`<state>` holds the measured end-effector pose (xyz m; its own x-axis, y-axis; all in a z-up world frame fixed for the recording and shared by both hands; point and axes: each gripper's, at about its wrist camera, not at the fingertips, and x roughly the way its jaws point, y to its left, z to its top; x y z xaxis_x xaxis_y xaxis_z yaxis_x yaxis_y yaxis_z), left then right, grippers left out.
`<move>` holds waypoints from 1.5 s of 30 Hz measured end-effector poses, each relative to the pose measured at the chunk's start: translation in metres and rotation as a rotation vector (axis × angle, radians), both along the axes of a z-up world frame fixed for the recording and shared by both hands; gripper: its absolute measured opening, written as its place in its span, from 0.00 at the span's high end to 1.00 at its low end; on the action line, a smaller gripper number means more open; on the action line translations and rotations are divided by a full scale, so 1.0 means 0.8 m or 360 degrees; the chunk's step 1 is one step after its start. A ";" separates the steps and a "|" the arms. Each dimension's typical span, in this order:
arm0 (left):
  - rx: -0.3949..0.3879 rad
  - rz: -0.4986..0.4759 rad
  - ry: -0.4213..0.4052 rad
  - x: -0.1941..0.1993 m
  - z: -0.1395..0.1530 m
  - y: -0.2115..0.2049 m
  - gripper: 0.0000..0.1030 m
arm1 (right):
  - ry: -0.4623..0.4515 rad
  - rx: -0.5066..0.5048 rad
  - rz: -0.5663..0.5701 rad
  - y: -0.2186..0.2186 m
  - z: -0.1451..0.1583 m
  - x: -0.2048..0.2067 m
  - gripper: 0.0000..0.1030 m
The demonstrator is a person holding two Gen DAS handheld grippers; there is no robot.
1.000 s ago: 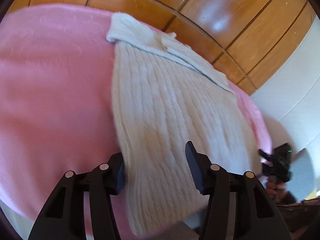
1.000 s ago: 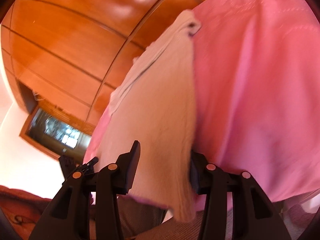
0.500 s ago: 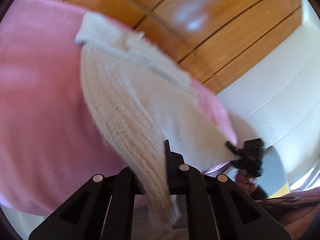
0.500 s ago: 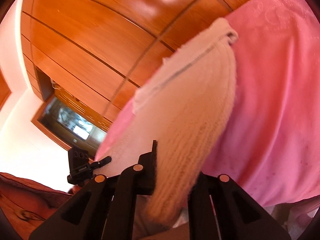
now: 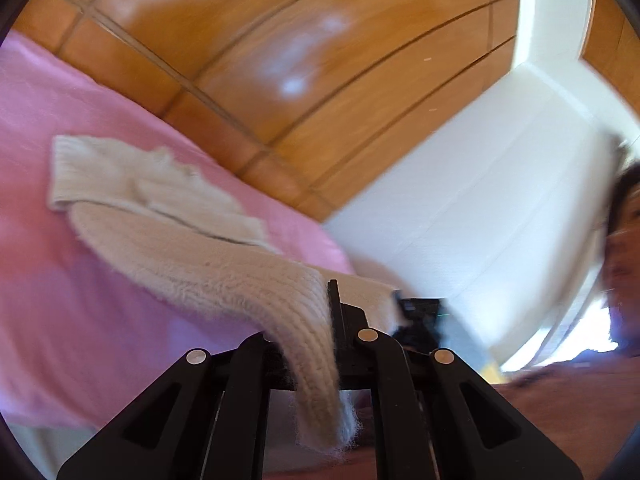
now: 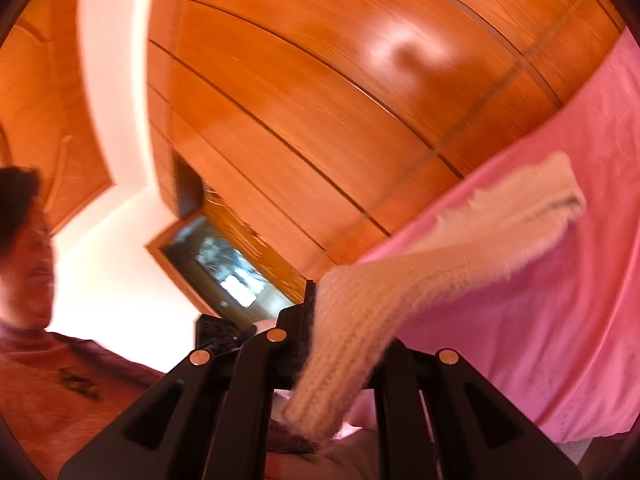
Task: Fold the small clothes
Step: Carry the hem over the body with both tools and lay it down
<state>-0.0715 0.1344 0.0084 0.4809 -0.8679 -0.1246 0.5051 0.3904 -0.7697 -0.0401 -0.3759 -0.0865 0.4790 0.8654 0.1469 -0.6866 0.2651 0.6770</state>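
Right at the left claw (image 5: 334, 344) the jaws are clenched on the near hem of the cream knitted garment (image 5: 224, 276), a loose fringe of knit hanging down in front of the black linkage. The right claw (image 6: 320, 344) is clamped on the hem's other corner in the same way, the knit draped over and below its fingers. From each claw the garment runs forward and away, lifted off the pink bedspread (image 5: 80, 312) at the near end while its far end, with the ribbed band (image 5: 132, 184), lies flat on the bed well ahead. I take this as the start of a lengthwise fold: the near hem is raised and wants carrying forward over the body of the garment, both claws level with each other, then laying down near the far band before letting go. Beyond the bed stands a wall of glossy wooden panels (image 6: 340, 100). Much is blurred, so the knit's edges smear. In the left wrist view the other claw is only a dark patch past the hem. The pads are buried in wool, and the person (image 6: 28, 260) at the frame edge is cut off.
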 end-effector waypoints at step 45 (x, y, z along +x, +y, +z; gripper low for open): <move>0.0355 0.0855 0.0456 0.195 -0.133 0.035 0.37 | 0.0530 -0.0336 -0.0728 -0.002 -0.120 0.240 0.41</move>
<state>0.0844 0.1621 -0.0977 0.7619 -0.4540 -0.4619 -0.0185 0.6976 -0.7162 0.1522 -0.3779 -0.1828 0.8003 0.5548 -0.2275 -0.2313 0.6356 0.7365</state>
